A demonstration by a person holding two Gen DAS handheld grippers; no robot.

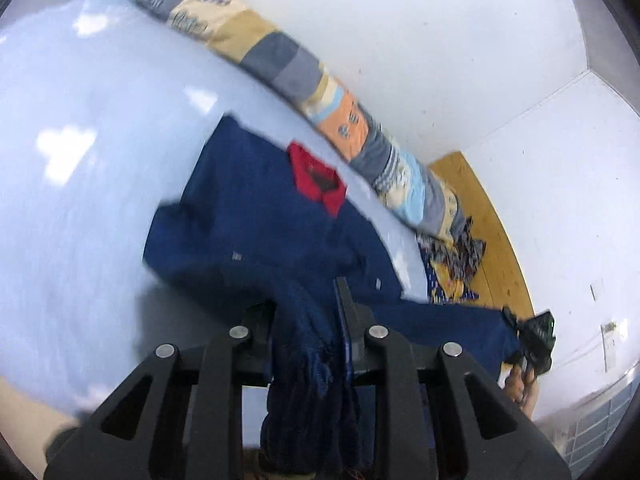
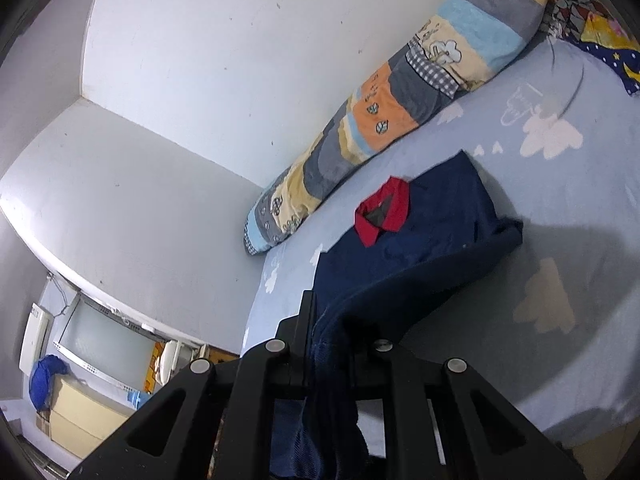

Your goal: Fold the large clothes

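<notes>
1. Navy shirt [image 2: 420, 240] with a red collar [image 2: 382, 210] lay across the pale blue bed sheet [image 2: 560, 280], its collar end flat and pointing toward the wall, its lower end lifted off the bed.
2. Left gripper [image 1: 306, 320] had its jaws pinched on a bunched fold of the navy cloth, which hung down between the fingers.
3. Right gripper [image 2: 332, 332] likewise had its jaws pressed onto the hem, the cloth draping over and through them; it also showed at the far right of the left wrist view, with a hand beneath it.
4. Judging by this, the step in hand was the first fold: bottom edge raised at both corners, ready to be carried toward the collar.
5. The next move probably called for keeping both corners level and taut so the fold would land square.
6. Patchwork bolster [image 2: 400, 112] ran along the white wall [image 2: 240, 60], close beyond the collar.
</notes>
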